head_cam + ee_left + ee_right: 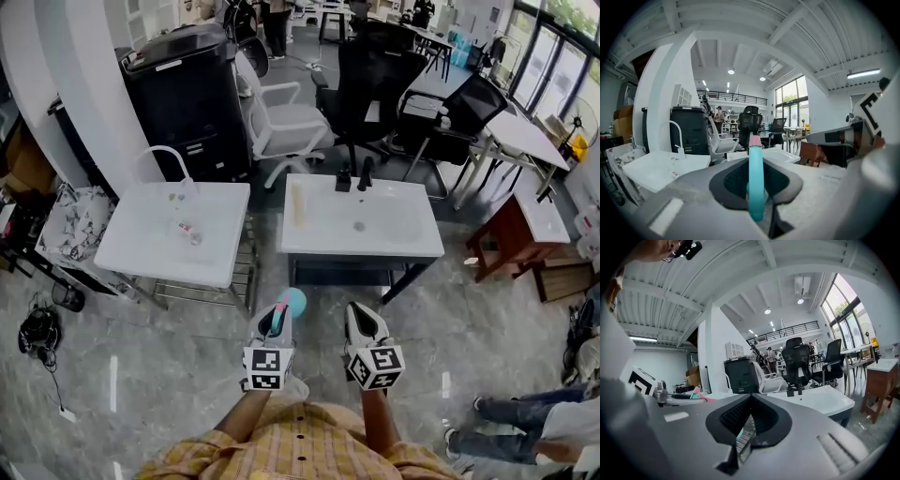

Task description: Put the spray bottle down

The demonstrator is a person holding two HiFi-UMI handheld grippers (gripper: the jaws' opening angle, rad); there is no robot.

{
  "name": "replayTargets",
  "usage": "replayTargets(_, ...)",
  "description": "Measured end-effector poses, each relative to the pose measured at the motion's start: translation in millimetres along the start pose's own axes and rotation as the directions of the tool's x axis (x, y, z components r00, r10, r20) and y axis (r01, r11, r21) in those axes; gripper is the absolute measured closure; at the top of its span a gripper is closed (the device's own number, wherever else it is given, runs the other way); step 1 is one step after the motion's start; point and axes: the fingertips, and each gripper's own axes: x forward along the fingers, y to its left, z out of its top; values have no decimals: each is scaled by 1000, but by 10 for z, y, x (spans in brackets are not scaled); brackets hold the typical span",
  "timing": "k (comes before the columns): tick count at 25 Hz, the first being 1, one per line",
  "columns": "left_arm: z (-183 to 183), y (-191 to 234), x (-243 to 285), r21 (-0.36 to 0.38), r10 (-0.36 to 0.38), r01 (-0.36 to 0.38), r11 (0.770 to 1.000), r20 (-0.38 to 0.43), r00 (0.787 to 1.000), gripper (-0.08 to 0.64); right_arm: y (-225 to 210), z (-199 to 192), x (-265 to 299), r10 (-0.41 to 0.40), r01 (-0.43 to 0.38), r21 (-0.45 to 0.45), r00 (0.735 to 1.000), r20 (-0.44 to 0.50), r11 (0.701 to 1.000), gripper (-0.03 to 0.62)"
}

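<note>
A teal spray bottle (292, 303) with a pink top is clamped in my left gripper (277, 317), held in the air over the grey floor in front of two white sink basins. In the left gripper view the bottle (756, 187) stands upright between the jaws, with its pink cap (755, 140) above them. My right gripper (361, 317) hangs beside it on the right, jaws together with nothing in them (751, 403). The left basin (141, 253) carries a curved white tap; the right basin (394, 234) has black taps at its back.
Behind the basins stand a black cabinet (183, 94), a white office chair (281, 122) and black chairs (375, 75). A brown wooden table (506, 239) stands at the right, a person's legs (525, 412) at the lower right, cables (37, 328) at the left.
</note>
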Motion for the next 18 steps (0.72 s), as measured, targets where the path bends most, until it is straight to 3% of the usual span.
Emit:
replayTargets(8,299,374,747,-22,-33,33,999,-10,999,499,-259,209,707,-41,41,-9,999,1,999,595)
replayTargets(18,352,705,1313,-2,-59,59,998,-28,998,499,-366,300,1361,-57,57,-35,998,-16,998,594)
